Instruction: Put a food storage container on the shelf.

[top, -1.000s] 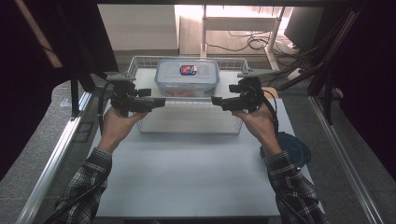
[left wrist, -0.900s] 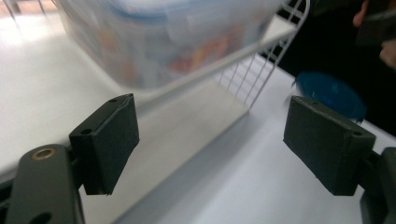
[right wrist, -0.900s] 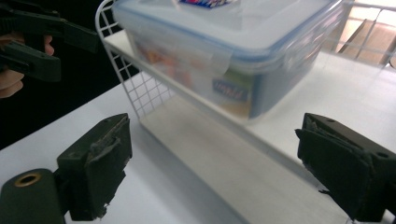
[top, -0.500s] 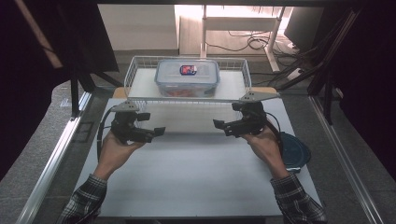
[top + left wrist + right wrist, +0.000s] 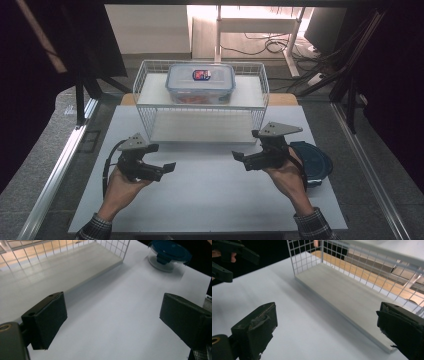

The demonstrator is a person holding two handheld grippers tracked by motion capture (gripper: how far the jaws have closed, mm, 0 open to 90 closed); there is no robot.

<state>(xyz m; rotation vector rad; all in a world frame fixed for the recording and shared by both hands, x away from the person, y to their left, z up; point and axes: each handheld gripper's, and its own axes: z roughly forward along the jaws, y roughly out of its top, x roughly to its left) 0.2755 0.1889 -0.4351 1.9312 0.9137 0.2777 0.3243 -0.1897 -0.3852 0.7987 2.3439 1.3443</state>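
While both grippers hang empty over the white table (image 5: 210, 200), the lidded food box (image 5: 200, 83) sits on top of the wire rack (image 5: 260, 87), well apart from them.

The left gripper (image 5: 169, 168) has just been opening and stands spread with nothing between its jaws; the right gripper (image 5: 239, 158) is spread and empty too. The box looks like stiff, smooth plastic, likely slippery, and something reddish inside, hard to make out, may add moderate weight. I would take it by its two short ends, under the lid's rim, one gripper each side. A blue-lidded round container (image 5: 312, 162) lies just beside the right hand (image 5: 290, 180).
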